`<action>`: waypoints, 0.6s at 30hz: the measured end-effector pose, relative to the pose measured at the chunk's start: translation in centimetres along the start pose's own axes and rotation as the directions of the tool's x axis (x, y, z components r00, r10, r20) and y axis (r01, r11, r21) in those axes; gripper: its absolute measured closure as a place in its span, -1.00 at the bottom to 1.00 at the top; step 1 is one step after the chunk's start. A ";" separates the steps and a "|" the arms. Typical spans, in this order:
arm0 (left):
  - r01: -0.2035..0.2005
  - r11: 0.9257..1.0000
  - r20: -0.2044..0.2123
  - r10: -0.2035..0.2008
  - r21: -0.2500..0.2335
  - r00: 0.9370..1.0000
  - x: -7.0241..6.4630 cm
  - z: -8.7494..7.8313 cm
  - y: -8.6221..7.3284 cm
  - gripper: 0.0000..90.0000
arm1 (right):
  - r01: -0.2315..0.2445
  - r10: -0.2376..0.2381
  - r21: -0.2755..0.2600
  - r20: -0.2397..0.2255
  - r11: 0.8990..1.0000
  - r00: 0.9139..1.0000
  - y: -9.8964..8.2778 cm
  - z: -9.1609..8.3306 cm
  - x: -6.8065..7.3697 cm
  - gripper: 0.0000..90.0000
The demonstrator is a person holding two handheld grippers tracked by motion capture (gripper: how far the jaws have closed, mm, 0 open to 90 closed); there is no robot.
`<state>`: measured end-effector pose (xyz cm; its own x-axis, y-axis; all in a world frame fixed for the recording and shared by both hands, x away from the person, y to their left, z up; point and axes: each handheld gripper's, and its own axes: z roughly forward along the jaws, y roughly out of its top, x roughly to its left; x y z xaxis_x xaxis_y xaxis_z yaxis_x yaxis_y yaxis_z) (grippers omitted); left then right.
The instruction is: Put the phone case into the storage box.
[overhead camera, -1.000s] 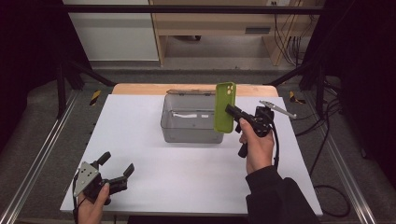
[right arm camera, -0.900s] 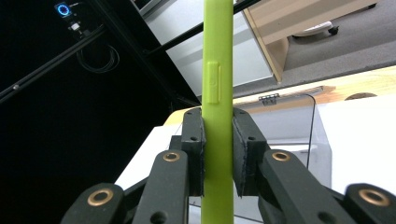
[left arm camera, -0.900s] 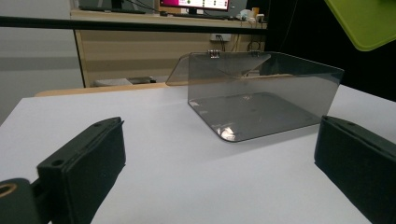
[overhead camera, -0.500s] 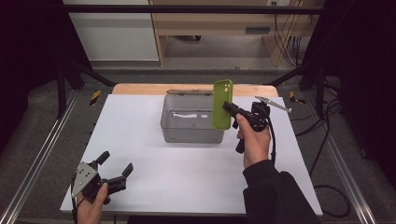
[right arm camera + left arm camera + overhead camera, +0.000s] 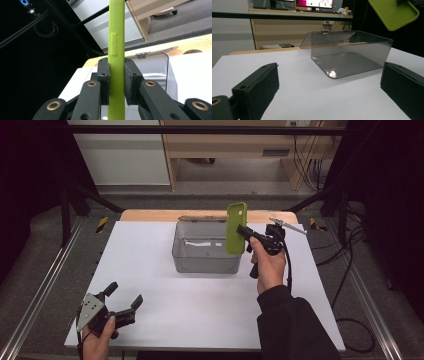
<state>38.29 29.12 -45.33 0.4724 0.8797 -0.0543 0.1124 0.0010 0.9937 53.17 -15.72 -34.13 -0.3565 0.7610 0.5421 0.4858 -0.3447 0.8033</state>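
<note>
Above the right end of the clear bin, the green phone case hangs upright in the right gripper, its jaws clamped on the case's two faces, as the right gripper view makes plain with a pad pressed flat on either side. From the high view the case sits over the bin's right wall, or just right of it (which of the two cannot be told from this angle), and it touches nothing but the pads.

So the pick-up looks done and the carry nearly so; what seems left is to lower the case into the bin and let go. Inside the bin a pale strip or reflection shows near the far wall, too faint to name. The bin's lid stands back at the far side, so the opening is free.

Near the left front corner of the white tabletop, the left gripper rests low in the hand with its jaws spread wide and nothing between them; its own view looks across bare tabletop toward the bin, with a corner of the case high at the right.
</note>
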 end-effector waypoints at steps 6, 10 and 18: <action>-0.001 1.000 0.003 0.001 0.000 1.000 0.0 0.0 0.0 -0.96 | -0.028 0.028 0.000 0.018 1.000 0.999 0.3 0.7 -0.6 0.72; 0.000 1.000 0.004 0.000 0.002 1.000 0.1 0.0 0.0 -0.96 | -0.009 0.009 -0.003 0.033 1.000 0.999 0.5 1.0 -0.6 0.72; 0.003 1.000 0.008 -0.003 0.004 1.000 0.1 0.1 0.0 -0.96 | -0.004 0.004 -0.004 0.046 1.000 0.999 0.4 1.6 -0.6 0.72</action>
<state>38.36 29.13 -45.38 0.4792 0.8758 -0.0577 0.1169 0.0015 0.9931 54.88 -15.45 -34.54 -0.3174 0.7840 0.5334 0.4844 -0.3495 0.8020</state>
